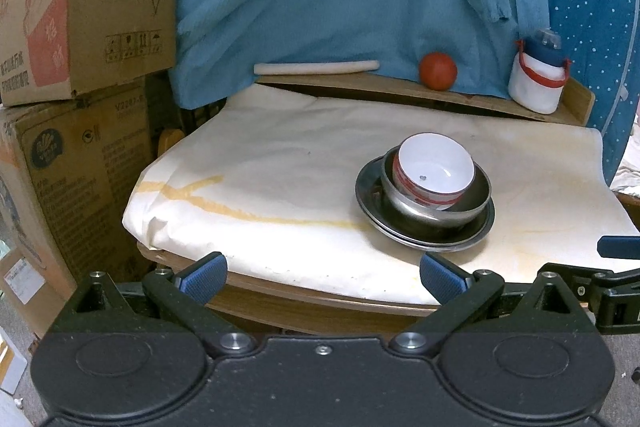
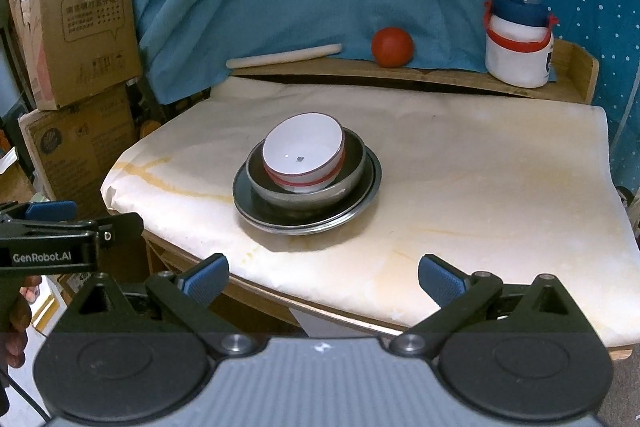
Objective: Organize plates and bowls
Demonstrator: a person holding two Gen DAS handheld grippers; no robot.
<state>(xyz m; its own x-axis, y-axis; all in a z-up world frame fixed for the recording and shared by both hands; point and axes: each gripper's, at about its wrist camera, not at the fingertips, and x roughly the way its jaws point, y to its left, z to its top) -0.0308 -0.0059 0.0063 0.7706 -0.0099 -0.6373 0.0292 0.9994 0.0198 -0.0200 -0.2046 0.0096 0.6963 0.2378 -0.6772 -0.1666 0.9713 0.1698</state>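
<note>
A white bowl with red bands (image 1: pixel 436 169) (image 2: pixel 304 155) leans tilted inside a steel bowl (image 1: pixel 468 199) (image 2: pixel 352 163), which sits on a steel plate (image 1: pixel 400 223) (image 2: pixel 360 203) on the paper-covered table (image 1: pixel 260 187) (image 2: pixel 480 187). My left gripper (image 1: pixel 322 279) is open and empty, held at the table's near edge, short of the stack. My right gripper (image 2: pixel 324 279) is open and empty, also at the near edge, in front of the stack. The left gripper also shows at the left of the right wrist view (image 2: pixel 52 211).
A red ball (image 1: pixel 438 71) (image 2: pixel 392 47), a white jar with a blue lid (image 1: pixel 538 75) (image 2: pixel 518 43) and a white rod (image 1: pixel 316 67) (image 2: pixel 284 55) lie on the raised back ledge. Cardboard boxes (image 1: pixel 80 27) (image 2: pixel 80 39) stand stacked at the left. Blue cloth hangs behind.
</note>
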